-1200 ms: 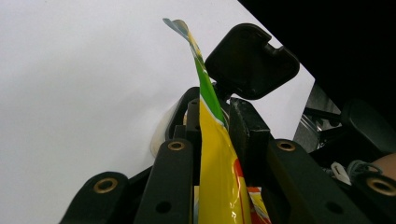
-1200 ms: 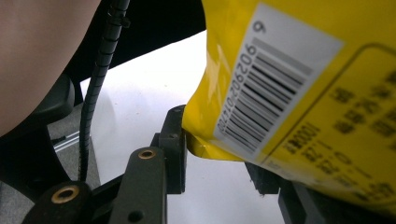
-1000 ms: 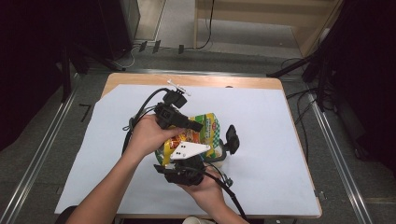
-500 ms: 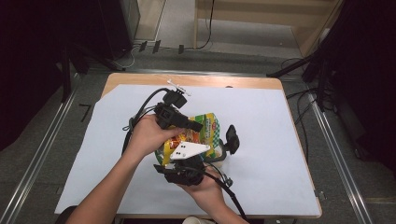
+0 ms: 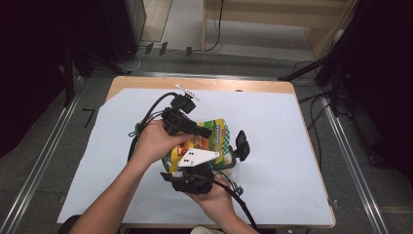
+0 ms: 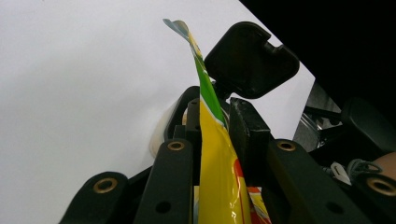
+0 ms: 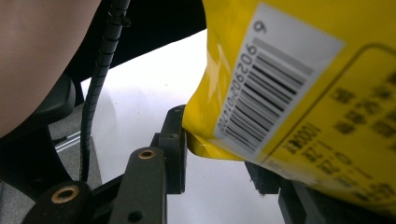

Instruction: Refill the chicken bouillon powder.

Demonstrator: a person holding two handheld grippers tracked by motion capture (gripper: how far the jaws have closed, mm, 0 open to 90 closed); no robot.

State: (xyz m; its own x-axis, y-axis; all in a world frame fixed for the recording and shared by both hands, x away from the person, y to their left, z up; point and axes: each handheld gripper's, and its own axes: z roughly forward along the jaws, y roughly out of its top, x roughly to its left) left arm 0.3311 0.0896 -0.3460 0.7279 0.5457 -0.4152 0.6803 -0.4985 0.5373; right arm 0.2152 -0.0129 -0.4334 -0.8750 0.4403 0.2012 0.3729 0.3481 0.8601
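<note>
A yellow and green snack bag point(image 5: 214, 134) is held up over the middle of the table between both grippers. My left gripper point(image 5: 204, 131) reaches in from the left, and its jaws are shut on the bag's thin edge point(image 6: 217, 154), which stands up between them. My right gripper point(image 5: 197, 173), with a white three-cornered plate point(image 5: 197, 157) on top, sits below the bag. In the right gripper view the barcode side of the bag point(image 7: 299, 88) hangs over the jaws. Its lower corner is pressed between them and touches the left fingertip point(image 7: 175, 149), while the other fingertip is mostly hidden.
A large white sheet point(image 5: 287, 146) covers the wooden table point(image 5: 204, 84). A black rounded block point(image 5: 242, 145) on a stalk stands just right of the bag. Cables point(image 5: 146, 114) trail left from the left gripper. Metal rails point(image 5: 44, 151) run along the floor beside the table.
</note>
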